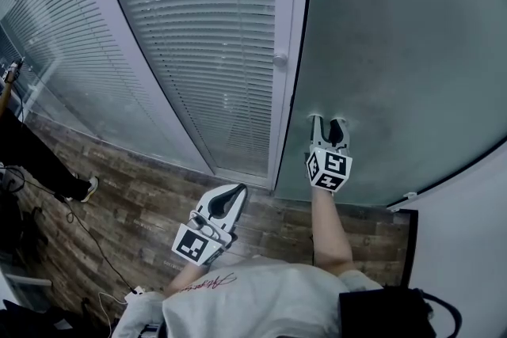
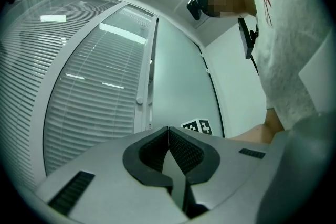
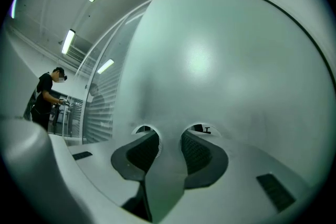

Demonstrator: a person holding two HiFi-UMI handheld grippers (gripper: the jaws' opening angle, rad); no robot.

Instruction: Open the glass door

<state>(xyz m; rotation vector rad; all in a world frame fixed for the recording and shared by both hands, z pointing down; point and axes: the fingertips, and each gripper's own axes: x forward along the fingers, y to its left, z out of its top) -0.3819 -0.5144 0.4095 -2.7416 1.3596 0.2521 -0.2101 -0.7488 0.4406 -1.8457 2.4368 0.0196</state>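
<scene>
My right hand-held gripper (image 1: 328,121), jaws apart and empty, touches the frosted glass door (image 1: 396,51) at 12 o'clock. It might slip on the smooth glass. My left hand-held gripper (image 1: 238,189) is closed and empty.

The glass door (image 1: 396,51) stands upright ahead of me, on my right; it is one broad pane of frosted grey-green glass, too milky for me to see anything clear through it; its left edge shows as a thin dark line just beside the white frame post (image 1: 289,12); its lower edge sits just above the wood-patterned floor (image 1: 135,194); I cannot tell whether it is fully closed.
</scene>
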